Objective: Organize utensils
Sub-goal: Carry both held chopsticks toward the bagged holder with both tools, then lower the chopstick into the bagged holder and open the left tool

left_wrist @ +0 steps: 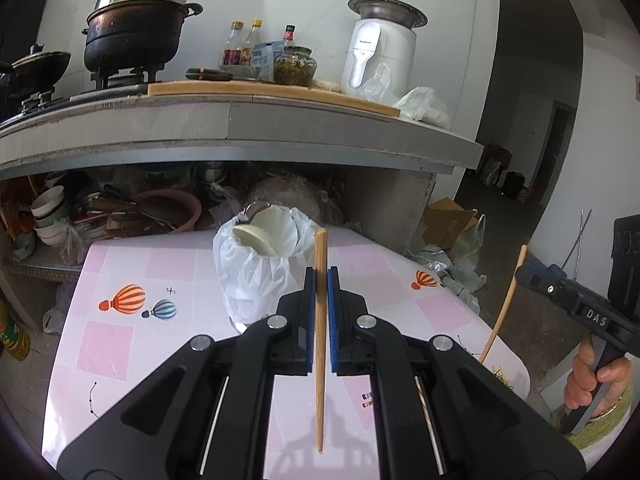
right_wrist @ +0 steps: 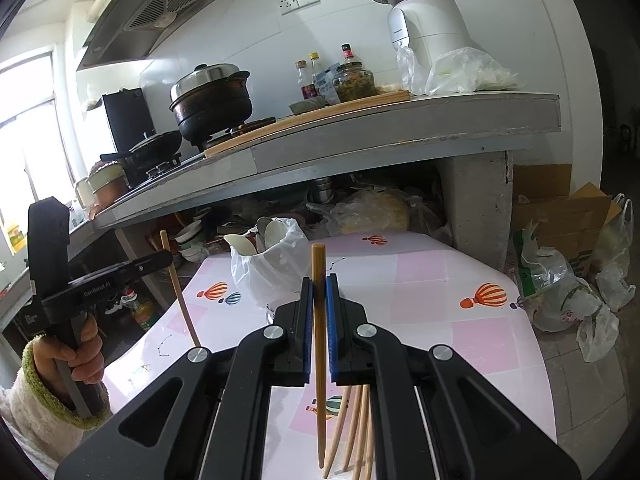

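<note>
Chopsticks: left gripper [left_wrist: 321, 280] and right gripper [right_wrist: 319, 286] each pinch one upright chopstick [left_wrist: 320, 320] above the surface [left_wrist: 120, 344]; thin grip may slip or twist nearing bag-lined cup [left_wrist: 256, 264].

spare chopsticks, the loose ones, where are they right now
In the right wrist view, the loose chopsticks lie on the pink table, bottom centre, just beneath the right tongs, which grip another chopstick.

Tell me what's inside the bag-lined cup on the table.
White spoons stick out of the bag-lined cup. The plastic bag hides whatever lies deeper inside.
</note>
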`<state>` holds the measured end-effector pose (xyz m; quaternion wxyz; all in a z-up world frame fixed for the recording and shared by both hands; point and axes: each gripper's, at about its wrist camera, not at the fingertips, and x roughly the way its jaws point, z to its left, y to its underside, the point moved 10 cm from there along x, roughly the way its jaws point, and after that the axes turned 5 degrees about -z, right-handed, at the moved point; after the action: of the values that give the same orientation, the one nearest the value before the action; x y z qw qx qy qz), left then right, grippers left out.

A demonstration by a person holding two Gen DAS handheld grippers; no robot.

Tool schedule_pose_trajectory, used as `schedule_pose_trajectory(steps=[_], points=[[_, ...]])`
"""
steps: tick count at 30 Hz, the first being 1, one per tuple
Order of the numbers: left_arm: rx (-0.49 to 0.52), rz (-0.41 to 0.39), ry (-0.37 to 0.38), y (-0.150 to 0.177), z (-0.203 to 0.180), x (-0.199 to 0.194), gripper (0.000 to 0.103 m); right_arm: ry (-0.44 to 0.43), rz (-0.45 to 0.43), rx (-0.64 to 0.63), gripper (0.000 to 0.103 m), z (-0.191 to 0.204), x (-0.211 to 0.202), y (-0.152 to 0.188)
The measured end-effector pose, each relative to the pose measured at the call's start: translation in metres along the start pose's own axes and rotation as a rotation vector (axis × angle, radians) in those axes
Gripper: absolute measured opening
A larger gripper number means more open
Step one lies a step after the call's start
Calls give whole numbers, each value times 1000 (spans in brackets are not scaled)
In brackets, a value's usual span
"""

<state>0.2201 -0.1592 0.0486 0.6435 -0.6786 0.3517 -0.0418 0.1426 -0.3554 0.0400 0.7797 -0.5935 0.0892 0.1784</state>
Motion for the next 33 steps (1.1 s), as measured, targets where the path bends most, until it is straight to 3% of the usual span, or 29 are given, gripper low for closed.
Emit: schedule_pose_trajectory(steps=[20,33], points=[[44,-118,48,-73,-19,-20,5,-9,3,9,7,2,2,3],[54,-159,64,-102,-26,-20,5,-17,-12,11,7,2,3,-6]])
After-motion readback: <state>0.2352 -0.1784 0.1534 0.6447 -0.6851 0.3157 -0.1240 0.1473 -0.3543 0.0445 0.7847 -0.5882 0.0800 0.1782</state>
